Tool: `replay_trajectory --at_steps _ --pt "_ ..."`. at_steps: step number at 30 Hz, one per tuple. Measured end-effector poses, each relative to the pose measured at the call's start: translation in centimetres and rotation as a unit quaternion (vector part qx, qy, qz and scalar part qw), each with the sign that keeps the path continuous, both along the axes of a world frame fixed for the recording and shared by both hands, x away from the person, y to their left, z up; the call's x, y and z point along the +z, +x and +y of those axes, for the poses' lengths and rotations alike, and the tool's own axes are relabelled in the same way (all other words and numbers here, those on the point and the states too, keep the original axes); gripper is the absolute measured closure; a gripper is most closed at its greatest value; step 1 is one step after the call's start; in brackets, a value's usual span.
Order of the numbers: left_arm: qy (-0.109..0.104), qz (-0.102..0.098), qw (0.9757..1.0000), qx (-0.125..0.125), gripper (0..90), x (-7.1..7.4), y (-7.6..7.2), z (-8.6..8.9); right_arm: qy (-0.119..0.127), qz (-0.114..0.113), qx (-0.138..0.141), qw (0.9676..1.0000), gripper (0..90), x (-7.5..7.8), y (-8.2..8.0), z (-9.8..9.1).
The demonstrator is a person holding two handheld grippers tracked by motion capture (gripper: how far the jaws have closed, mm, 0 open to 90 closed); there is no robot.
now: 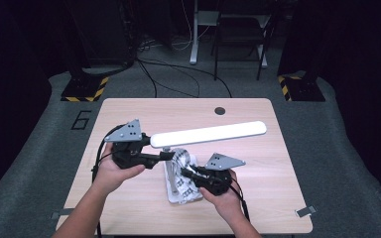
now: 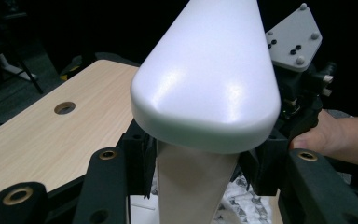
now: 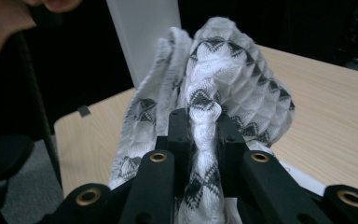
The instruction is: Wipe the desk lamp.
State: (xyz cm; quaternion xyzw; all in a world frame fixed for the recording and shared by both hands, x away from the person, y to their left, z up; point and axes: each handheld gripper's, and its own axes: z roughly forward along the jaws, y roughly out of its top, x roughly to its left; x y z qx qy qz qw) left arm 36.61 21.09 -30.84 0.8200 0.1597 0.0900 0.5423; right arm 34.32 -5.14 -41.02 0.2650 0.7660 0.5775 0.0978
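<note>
High view: right hand-held gripper point(image 1: 187, 172) pinches patterned cloth point(image 1: 182, 163) off white base point(image 1: 170, 191)

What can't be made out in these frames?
- Lamp base, high view: mostly covered by the patterned cloth and the right gripper.
- Lamp stem, left gripper view: its top is hidden under the lamp head, its bottom cut off by the frame edge.
- Left gripper, left gripper view: the head overhangs the pad contact on the stem.
- Cloth, right gripper view: lower end cut off by the bottom edge.
</note>
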Motion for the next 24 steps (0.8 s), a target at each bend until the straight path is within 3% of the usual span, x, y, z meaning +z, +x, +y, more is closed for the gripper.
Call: replay_trajectory --at_steps 1,6,8,10,15,16,19,20,23,24 --pt "-0.001 0.002 1.0000 0.001 52.3 0.0 0.0 0.0 0.009 -0.004 0.008 0.9999 79.7 0.2 0.2 0.4" --pt "-0.001 0.002 1.0000 0.002 52.3 0.0 0.0 0.0 -0.001 -0.005 0.015 0.9999 80.1 -0.1 0.4 1.7" --pt "-0.004 0.003 1.0000 -0.001 52.3 -0.1 0.1 0.2 0.015 0.005 0.011 0.9998 80.3 -0.5 0.6 1.8" --pt "-0.005 0.001 1.0000 0.000 52.3 -0.1 0.0 0.2 0.015 0.009 0.009 0.9998 80.3 -0.7 0.7 1.8" --pt "-0.005 0.002 1.0000 -0.002 52.3 -0.1 0.1 0.3 -0.009 0.031 0.006 0.9995 80.4 -2.5 1.0 2.3" --pt "-0.005 0.001 1.0000 -0.002 52.3 -0.2 0.1 0.3 -0.022 0.038 0.004 0.9990 80.4 -3.7 1.2 2.5" --pt "-0.005 -0.002 1.0000 -0.001 52.4 -0.2 0.0 0.3 -0.046 0.058 -0.004 0.9972 80.5 -5.6 1.4 3.0" --pt "-0.004 -0.002 1.0000 0.000 52.4 -0.2 0.0 0.3 -0.046 0.058 -0.004 0.9972 80.5 -5.6 1.4 3.0" --pt "-0.003 -0.005 1.0000 0.002 52.5 -0.2 0.0 0.3 -0.079 0.080 -0.012 0.9936 80.5 -8.0 1.6 3.4" --pt "-0.003 -0.005 1.0000 0.002 52.5 -0.2 0.0 0.3 -0.079 0.080 -0.012 0.9936 80.5 -8.0 1.6 3.4"
